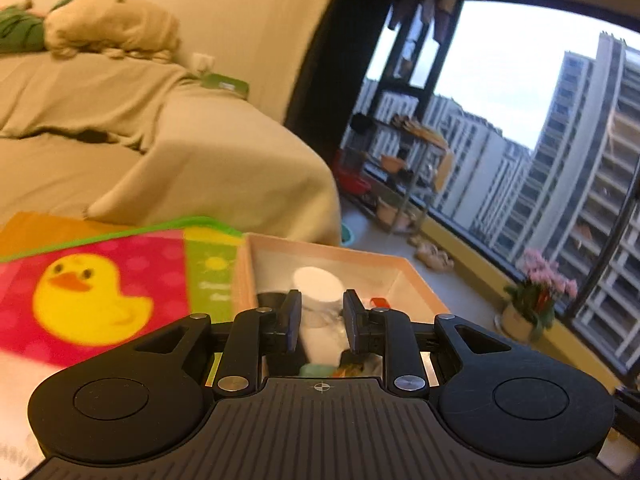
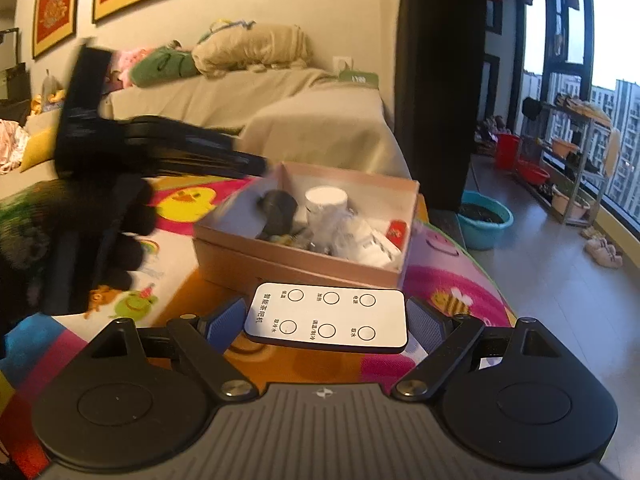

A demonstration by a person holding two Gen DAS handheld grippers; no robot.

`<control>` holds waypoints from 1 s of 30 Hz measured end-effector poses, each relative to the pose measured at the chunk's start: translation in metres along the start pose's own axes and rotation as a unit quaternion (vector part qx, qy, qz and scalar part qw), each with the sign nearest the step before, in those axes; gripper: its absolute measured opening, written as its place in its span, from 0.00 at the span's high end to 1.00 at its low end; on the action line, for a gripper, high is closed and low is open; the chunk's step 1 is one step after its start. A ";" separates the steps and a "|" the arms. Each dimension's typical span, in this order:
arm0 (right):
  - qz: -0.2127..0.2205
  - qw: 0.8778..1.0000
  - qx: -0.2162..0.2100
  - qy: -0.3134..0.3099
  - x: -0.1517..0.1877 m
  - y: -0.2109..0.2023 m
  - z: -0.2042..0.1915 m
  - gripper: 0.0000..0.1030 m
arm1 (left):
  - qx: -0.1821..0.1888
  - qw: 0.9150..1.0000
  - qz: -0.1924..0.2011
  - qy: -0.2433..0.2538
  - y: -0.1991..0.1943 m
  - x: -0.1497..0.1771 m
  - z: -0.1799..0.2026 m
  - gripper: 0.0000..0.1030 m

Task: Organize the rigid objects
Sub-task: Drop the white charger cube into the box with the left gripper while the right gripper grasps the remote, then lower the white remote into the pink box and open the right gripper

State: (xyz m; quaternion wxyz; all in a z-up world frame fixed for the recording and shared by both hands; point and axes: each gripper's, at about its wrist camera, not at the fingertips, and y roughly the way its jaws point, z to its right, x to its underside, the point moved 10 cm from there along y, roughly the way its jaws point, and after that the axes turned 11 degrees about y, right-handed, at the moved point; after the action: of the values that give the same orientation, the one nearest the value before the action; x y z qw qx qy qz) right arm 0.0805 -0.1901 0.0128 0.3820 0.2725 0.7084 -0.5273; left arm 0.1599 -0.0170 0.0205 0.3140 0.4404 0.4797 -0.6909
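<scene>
A pink cardboard box [image 2: 296,268] stands on a colourful mat and holds a white bottle [image 2: 326,204], a black object [image 2: 280,208], a red item [image 2: 398,230] and other small things. My right gripper [image 2: 326,322] is shut on a white remote control [image 2: 326,316], holding it level just in front of the box. My left gripper [image 1: 320,320] hovers over the box [image 1: 420,280] with its fingers apart on either side of the white bottle [image 1: 320,292], not visibly touching it. The left gripper also shows, blurred, in the right wrist view [image 2: 256,168].
A cartoon duck mat [image 1: 92,292] covers the table. A beige covered sofa [image 2: 312,120] with cushions stands behind. A teal basin [image 2: 484,216], a metal rack [image 2: 568,152] and a flower pot [image 1: 532,304] stand by the window on the right.
</scene>
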 end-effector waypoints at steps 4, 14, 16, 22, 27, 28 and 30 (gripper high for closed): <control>-0.009 1.000 0.003 0.007 -0.007 0.012 0.003 0.15 | 0.008 1.000 -0.001 -0.018 -0.033 0.030 -0.008 0.76; 0.048 0.998 0.044 0.026 -0.120 0.103 -0.004 0.13 | -0.015 0.995 -0.080 0.060 -0.062 0.087 -0.008 0.76; 0.022 0.998 0.051 0.042 -0.125 0.123 0.000 0.13 | -0.021 0.994 -0.087 0.062 -0.069 0.089 -0.020 0.76; -0.013 0.998 0.027 0.052 -0.069 0.088 -0.006 0.13 | -0.074 0.983 -0.132 0.105 -0.084 0.104 -0.047 0.76; -0.003 0.999 0.043 0.002 -0.019 0.039 -0.021 0.12 | -0.080 0.975 -0.157 0.134 -0.078 0.113 -0.039 0.74; -0.006 0.998 0.055 -0.008 -0.010 0.038 -0.022 0.12 | -0.078 0.976 -0.158 0.130 -0.076 0.114 -0.036 0.74; -0.018 0.997 0.073 -0.012 0.004 0.040 -0.020 0.12 | -0.068 0.978 -0.160 0.118 -0.071 0.114 -0.028 0.63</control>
State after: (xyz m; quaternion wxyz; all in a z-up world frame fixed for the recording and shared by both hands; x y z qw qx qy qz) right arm 0.1044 -0.1588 -0.0092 0.3603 0.2803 0.6681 -0.5876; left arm 0.0609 0.0327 -0.0601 0.1704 0.4140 0.6235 -0.6409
